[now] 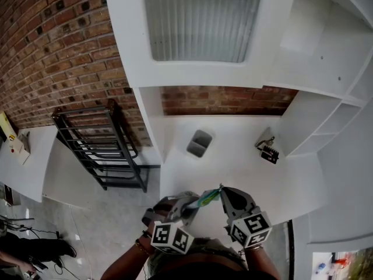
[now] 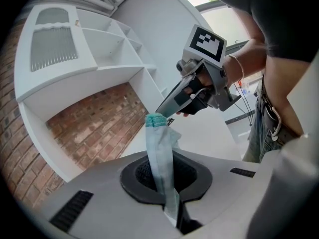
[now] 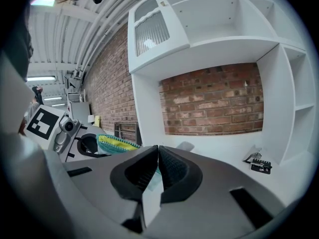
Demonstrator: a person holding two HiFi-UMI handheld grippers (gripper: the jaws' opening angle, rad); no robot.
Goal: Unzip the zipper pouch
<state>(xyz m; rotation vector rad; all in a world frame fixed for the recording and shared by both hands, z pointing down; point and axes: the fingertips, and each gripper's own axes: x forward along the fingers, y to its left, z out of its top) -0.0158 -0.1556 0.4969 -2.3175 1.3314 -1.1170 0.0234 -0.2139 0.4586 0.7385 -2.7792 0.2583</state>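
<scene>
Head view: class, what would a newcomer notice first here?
A teal zipper pouch is held in the air between the left tongs and right tongs, low in the middle, both shut on it. Behind it, a grey tub sits on the white counter, with a black rack at left.

Bare counter (image 1: 233,162) lies ahead, broken only by a grey cup (image 1: 199,143) (left) and a black gadget (image 1: 268,152).

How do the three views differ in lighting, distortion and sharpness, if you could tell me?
Head view: soft even light, shelves bowed by the wide lens, pouch small but clear. Left gripper view: dark rounded corners, window washed out, pouch crisp. Right gripper view: strong bulge, brick wall sharp, ceiling lamp glaring at upper left.
</scene>
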